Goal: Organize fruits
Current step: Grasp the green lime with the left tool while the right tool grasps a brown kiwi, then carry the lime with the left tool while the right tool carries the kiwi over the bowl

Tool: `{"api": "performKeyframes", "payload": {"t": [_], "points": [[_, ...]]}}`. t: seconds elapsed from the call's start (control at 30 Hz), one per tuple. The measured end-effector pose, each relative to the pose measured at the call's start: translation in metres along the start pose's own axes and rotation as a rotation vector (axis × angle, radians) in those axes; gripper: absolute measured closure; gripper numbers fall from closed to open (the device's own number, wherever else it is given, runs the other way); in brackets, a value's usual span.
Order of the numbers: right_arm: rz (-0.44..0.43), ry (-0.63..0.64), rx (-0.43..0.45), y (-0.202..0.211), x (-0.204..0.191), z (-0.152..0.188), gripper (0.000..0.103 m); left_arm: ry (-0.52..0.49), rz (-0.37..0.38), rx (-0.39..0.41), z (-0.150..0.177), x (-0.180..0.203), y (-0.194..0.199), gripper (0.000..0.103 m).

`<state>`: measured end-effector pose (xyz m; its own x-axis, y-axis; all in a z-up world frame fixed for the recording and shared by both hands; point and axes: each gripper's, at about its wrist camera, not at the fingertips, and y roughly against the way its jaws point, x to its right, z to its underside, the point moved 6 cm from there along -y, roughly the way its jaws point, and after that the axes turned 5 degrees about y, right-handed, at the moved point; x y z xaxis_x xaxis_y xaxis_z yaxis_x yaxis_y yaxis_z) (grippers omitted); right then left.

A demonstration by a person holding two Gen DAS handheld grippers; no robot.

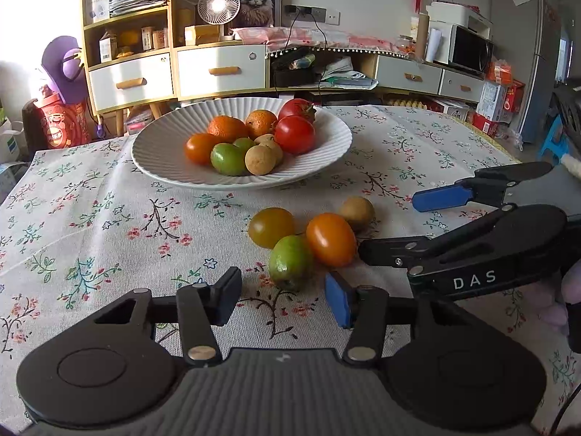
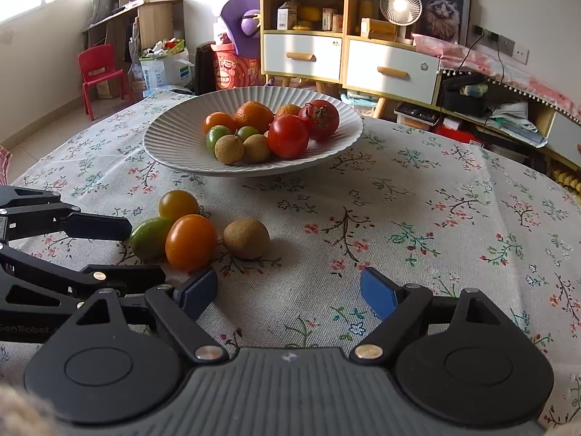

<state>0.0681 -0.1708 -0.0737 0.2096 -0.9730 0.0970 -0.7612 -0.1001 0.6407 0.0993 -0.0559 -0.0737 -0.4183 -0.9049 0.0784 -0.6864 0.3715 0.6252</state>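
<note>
Fruits lay in two groups on the surface (image 1: 90, 218), which was covered by a flowered cloth. A white ribbed plate (image 1: 152, 152) farther back held two red tomatoes (image 1: 295, 134), two oranges (image 1: 227, 128), an orange cherry tomato, green fruits and small tan ones. Nearer the camera, four loose pieces sat close together on the cloth: a green fruit (image 1: 290, 262), an orange cherry tomato (image 1: 330, 239) touching it, a yellowish tomato (image 1: 270, 227) behind them, and a tan round fruit (image 1: 357, 213) just beside.

In the left wrist view, the left gripper (image 1: 283, 299) had its jaws parted with nothing clamped; the green fruit lay just ahead of the gap, and whether a pad touched it could not be told. The right gripper (image 2: 290, 290) had its jaws spread wide over bare cloth, the tan fruit (image 2: 246, 238) ahead of them, ungrasped. The two tools sat close, side by side.
</note>
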Motion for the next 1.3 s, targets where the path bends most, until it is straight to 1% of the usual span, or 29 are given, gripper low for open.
{"api": "performKeyframes", "payload": {"t": [0.07, 0.1, 0.2, 0.27, 0.33, 0.5, 0.73, 0.97, 1.13, 1.2, 1.3], "points": [[-0.006, 0.006, 0.001, 0.0, -0.002, -0.003, 0.031, 0.012, 0.004, -0.002, -0.002, -0.001, -0.001, 0.068], [-0.008, 0.009, 0.001, 0.0, -0.003, -0.004, 0.036, 0.019, 0.007, -0.005, -0.003, -0.001, -0.002, 0.069], [-0.018, 0.021, 0.001, 0.0, -0.006, -0.006, 0.043, 0.031, 0.018, -0.008, -0.005, -0.002, -0.003, 0.077], [-0.02, 0.027, 0.002, 0.001, -0.007, -0.006, 0.046, 0.041, 0.018, -0.011, -0.006, -0.002, -0.004, 0.082], [-0.021, 0.028, 0.002, 0.001, -0.007, -0.006, 0.047, 0.043, 0.018, -0.016, -0.007, -0.002, -0.004, 0.084], [-0.025, 0.03, 0.002, 0.0, -0.009, -0.008, 0.055, 0.058, 0.008, -0.036, -0.01, -0.003, -0.005, 0.084], [-0.033, 0.024, 0.004, -0.002, -0.009, -0.009, 0.057, 0.088, -0.002, -0.058, -0.011, -0.008, -0.003, 0.084], [-0.041, 0.032, 0.004, -0.002, -0.012, -0.012, 0.064, 0.101, -0.004, -0.071, -0.01, -0.009, -0.002, 0.084], [-0.059, 0.034, 0.002, -0.002, -0.014, -0.014, 0.071, 0.107, -0.009, -0.081, -0.011, -0.011, -0.002, 0.084], [-0.071, 0.033, 0.0, -0.002, -0.015, -0.014, 0.076, 0.105, -0.01, -0.087, -0.012, -0.011, -0.002, 0.084], [-0.078, 0.036, 0.0, -0.001, -0.016, -0.014, 0.077, 0.104, -0.013, -0.095, -0.012, -0.011, -0.002, 0.084]]}}
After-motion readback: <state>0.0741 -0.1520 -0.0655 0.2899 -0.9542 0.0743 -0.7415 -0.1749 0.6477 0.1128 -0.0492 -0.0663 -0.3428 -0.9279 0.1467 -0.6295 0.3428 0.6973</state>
